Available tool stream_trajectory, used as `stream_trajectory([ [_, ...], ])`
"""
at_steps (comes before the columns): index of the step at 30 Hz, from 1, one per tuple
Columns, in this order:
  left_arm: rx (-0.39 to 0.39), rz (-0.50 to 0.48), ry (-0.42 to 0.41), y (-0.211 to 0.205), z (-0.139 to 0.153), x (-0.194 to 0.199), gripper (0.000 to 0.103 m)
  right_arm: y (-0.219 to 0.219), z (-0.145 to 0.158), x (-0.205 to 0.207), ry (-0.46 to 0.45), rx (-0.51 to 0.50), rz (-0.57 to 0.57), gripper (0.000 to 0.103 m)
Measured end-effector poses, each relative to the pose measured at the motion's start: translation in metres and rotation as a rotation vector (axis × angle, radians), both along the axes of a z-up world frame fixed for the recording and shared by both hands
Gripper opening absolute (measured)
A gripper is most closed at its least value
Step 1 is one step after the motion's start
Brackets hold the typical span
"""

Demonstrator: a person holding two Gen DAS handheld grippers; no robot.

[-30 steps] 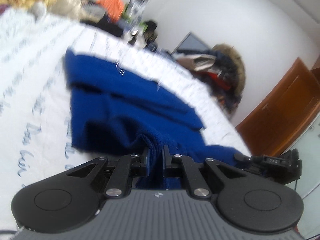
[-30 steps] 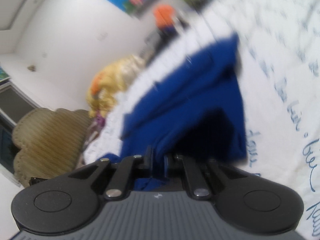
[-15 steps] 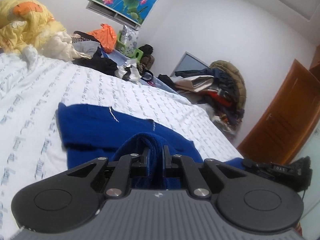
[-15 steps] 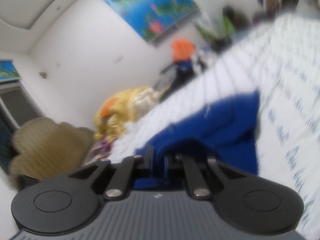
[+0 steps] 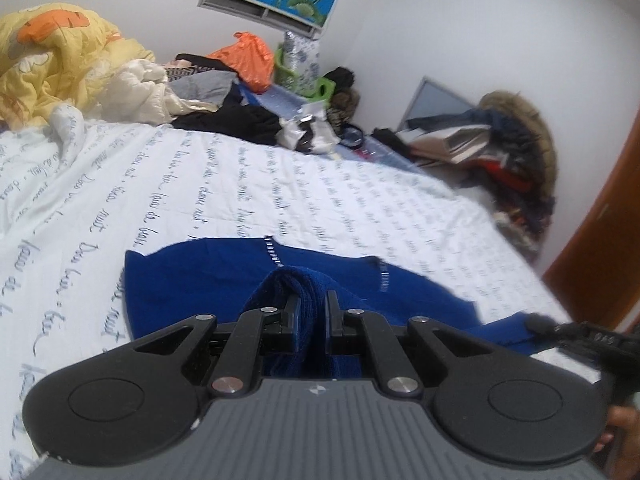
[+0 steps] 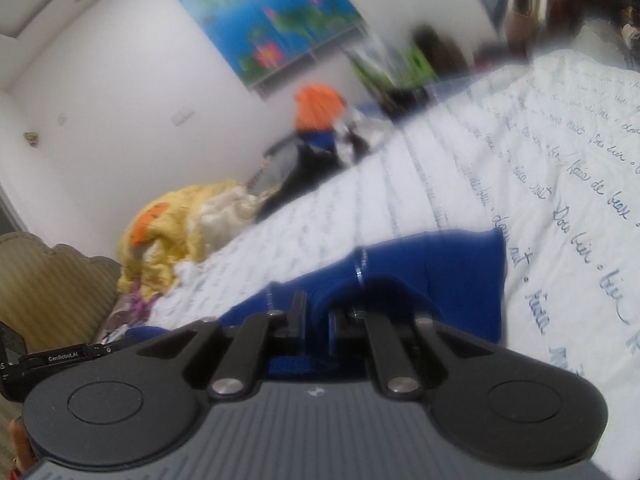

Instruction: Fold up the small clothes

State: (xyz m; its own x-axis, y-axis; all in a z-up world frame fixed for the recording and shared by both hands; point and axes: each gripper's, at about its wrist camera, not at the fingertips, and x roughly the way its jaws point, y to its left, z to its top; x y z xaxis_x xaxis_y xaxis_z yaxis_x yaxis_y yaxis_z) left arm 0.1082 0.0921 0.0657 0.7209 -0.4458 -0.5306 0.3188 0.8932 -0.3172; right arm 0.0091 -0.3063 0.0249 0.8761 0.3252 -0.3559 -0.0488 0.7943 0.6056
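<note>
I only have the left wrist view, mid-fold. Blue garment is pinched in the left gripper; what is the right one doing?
Observer: The right gripper is shut on the blue garment too, with a bunched fold between its fingers.
Operator: What's beyond it that I can't see?
Observer: A tan scalloped headboard at the bed's far end, beside the yellow quilt.
Operator: Anything else on that wall?
Observer: A small switch plate left of the lotus picture.

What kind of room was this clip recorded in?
Most likely a lived-in bedroom: a bed under a script-printed white sheet, a crumpled yellow quilt at its head, and clothes heaped against the wall.
</note>
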Motion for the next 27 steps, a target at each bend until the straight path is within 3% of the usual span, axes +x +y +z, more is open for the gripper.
stream_trajectory([
  [11, 0.115, 0.056, 0.045, -0.021, -0.031, 0.059, 0.011, -0.001, -0.028, 0.073, 0.108, -0.013, -0.019, 0.01],
  [22, 0.201, 0.093, 0.086, -0.036, -0.053, 0.084, 0.011, 0.002, -0.043, 0.112, 0.173, -0.042, -0.027, 0.01],
  [27, 0.26, 0.123, 0.092, -0.043, -0.06, 0.087, 0.016, 0.001, -0.05, 0.122, 0.201, -0.019, -0.036, 0.01],
])
